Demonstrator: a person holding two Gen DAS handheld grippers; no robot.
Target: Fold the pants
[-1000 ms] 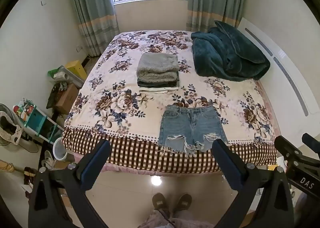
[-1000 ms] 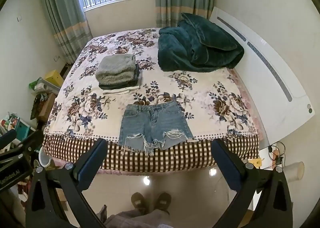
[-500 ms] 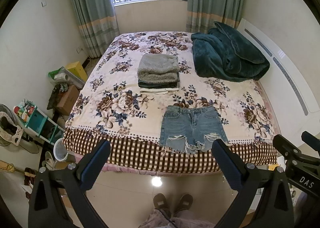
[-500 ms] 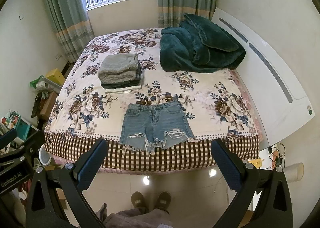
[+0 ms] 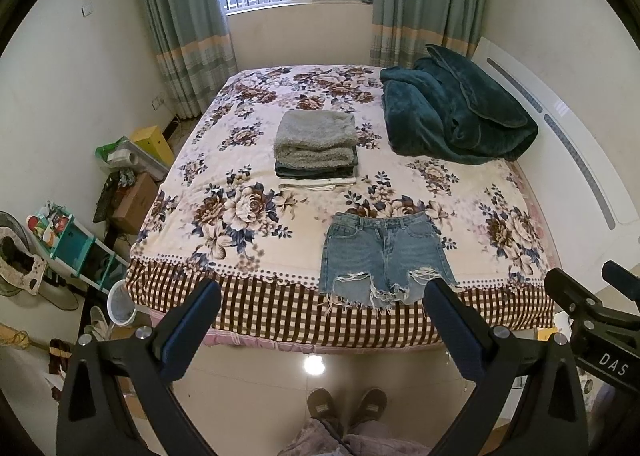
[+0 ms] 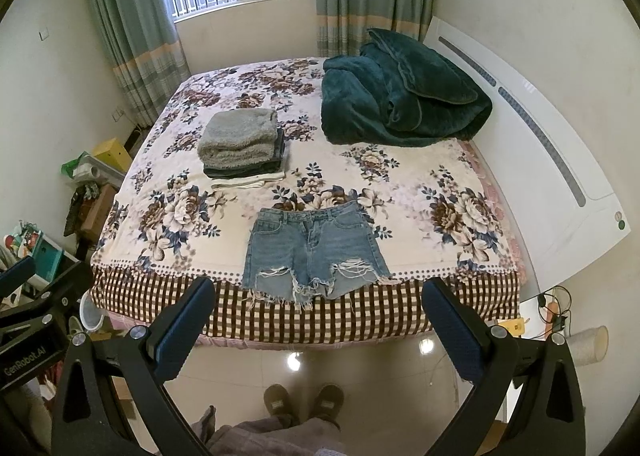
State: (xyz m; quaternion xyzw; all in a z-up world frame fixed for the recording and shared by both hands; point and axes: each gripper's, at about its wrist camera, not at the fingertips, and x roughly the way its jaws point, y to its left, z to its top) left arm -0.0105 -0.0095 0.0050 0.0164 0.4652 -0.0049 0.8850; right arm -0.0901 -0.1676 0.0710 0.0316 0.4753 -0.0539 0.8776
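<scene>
Frayed light-blue denim shorts [image 5: 384, 256] lie flat at lower centre of the frame, at the near edge of the floral-covered bed [image 5: 240, 192], below a folded grey fleece stack [image 5: 316, 144], while the left hand-held gripper [image 5: 320, 320] and right hand-held gripper [image 6: 316, 316] hang wide apart, holding nothing.

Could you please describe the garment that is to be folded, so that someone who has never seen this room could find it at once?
Start at the large bed with the floral cover. At its near edge, above the brown checked border, lie the light blue denim shorts with frayed hems, spread flat. Unlike the folded stack topped by a grey fleece and the heaped dark teal blanket farther back, they are unfolded and alone.
</scene>
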